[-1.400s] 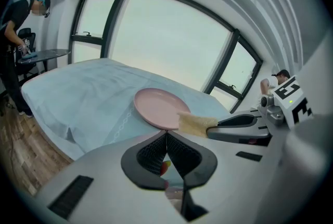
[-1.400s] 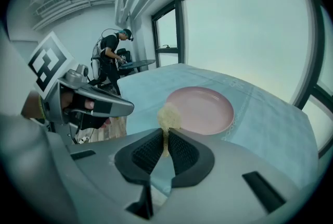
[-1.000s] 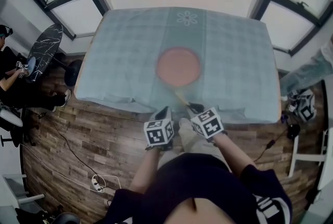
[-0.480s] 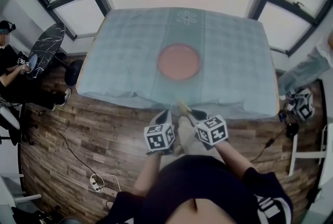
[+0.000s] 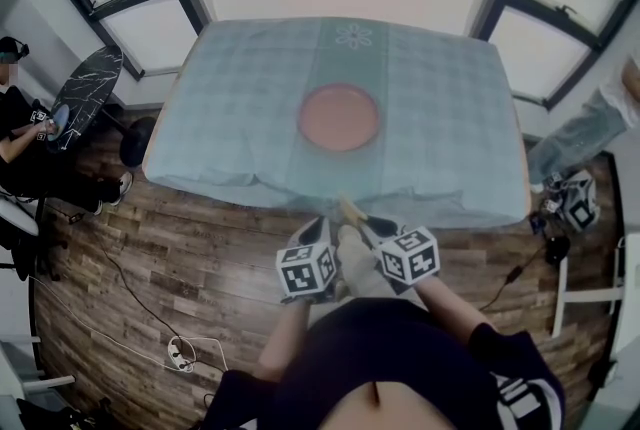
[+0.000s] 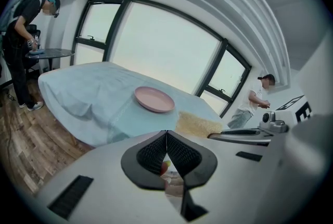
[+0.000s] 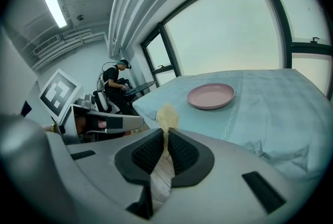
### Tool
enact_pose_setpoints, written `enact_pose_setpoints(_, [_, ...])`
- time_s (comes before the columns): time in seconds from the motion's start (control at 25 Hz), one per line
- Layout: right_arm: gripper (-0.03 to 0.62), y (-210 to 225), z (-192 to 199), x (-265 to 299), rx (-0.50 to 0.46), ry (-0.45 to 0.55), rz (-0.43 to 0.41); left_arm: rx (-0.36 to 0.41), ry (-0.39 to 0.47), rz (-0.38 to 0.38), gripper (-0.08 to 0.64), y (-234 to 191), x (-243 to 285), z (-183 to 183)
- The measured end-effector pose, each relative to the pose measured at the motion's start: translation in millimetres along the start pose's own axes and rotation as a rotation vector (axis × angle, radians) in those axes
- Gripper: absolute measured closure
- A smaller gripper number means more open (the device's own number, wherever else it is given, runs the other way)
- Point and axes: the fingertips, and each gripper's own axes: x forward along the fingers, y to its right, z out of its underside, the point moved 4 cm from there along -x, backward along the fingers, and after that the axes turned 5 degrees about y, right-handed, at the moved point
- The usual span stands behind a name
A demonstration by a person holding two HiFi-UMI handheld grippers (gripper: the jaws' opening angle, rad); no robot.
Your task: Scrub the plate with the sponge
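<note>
Our right gripper [image 7: 165, 139] pinches the sponge [image 7: 167, 115]; left gripper [image 6: 166, 139] is closed, empty; we should carry the sponge forward and press it flat on the plate [image 7: 210, 96]

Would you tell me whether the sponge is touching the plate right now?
No, the sponge sits pinched in the right gripper, well short of the plate.

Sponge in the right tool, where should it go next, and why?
Probably forward, over the near edge of the table toward the plate. The right tool is shut on the sponge, but it hangs off the table, close to the person's body, and the pink plate sits alone mid-table with nothing touching it.
</note>
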Motion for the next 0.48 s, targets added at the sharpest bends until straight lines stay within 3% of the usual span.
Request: enact_pose_setpoints(0.48, [0.557,7.6,0.2,-4.4,0.05,0.022,-0.021,0.003,-0.004,0.008,0.551,4.5,4.0,-1.4])
